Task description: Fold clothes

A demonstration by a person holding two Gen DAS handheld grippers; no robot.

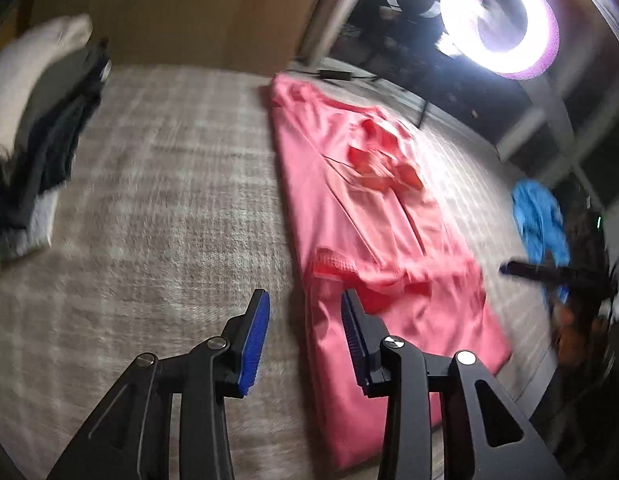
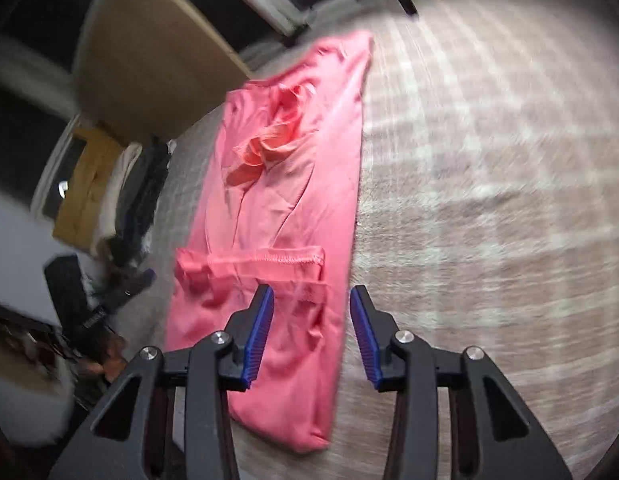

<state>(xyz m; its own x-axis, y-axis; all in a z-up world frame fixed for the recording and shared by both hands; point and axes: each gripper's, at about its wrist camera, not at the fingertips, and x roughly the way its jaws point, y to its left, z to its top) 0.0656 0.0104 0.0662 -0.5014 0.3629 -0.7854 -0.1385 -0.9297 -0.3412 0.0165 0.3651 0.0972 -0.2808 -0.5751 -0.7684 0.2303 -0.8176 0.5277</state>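
A pink garment (image 1: 373, 216) lies folded into a long strip on the checked bed cover (image 1: 157, 184), its near end just beyond both tongs. Thin, soft and light, it will likely sag unless pinched at the near corners. The left tongs (image 1: 305, 312) and right tongs (image 2: 311, 308) stand apart, holding nothing.

Plenty of bare blanket (image 1: 157, 184) left of the pink shirt (image 1: 373, 216). Clothes pile (image 1: 41, 152) blocks the far left edge, blue cloth (image 1: 539, 220) the right.
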